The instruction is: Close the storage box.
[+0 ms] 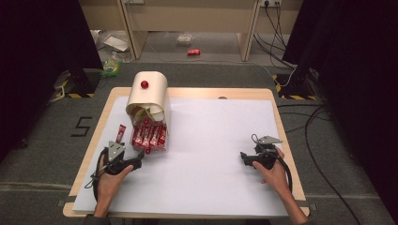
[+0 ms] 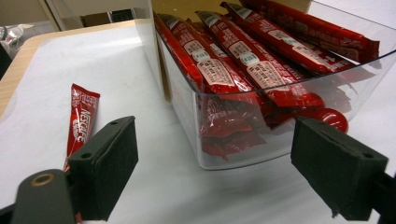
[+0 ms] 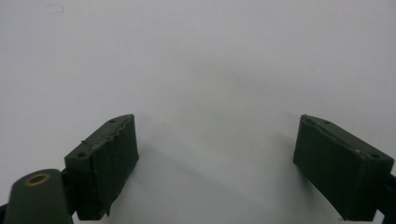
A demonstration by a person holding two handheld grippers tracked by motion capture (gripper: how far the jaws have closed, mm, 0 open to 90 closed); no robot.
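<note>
- Clearly the work sits at the table's (image 1: 197, 93) left side — the clear bin (image 2: 261, 154) of red sachets (image 2: 243, 56) stands near the far-left corner under a cream dispenser (image 1: 148, 93).
- Left gripper (image 2: 215, 172) faces the bin's front wall, jaws spread wide and holding nothing; one loose sachet (image 2: 81, 121) lies just beside its left jaw.
- Turn toward that sachet, straddle it across its narrow width, then close gently — the foil looks slippery.
- Right gripper (image 3: 215, 172) rests near the right edge, parted, empty.

White sheet (image 1: 211, 154) on wooden table (image 1: 281, 136); red can (image 1: 194, 52) on floor.
</note>
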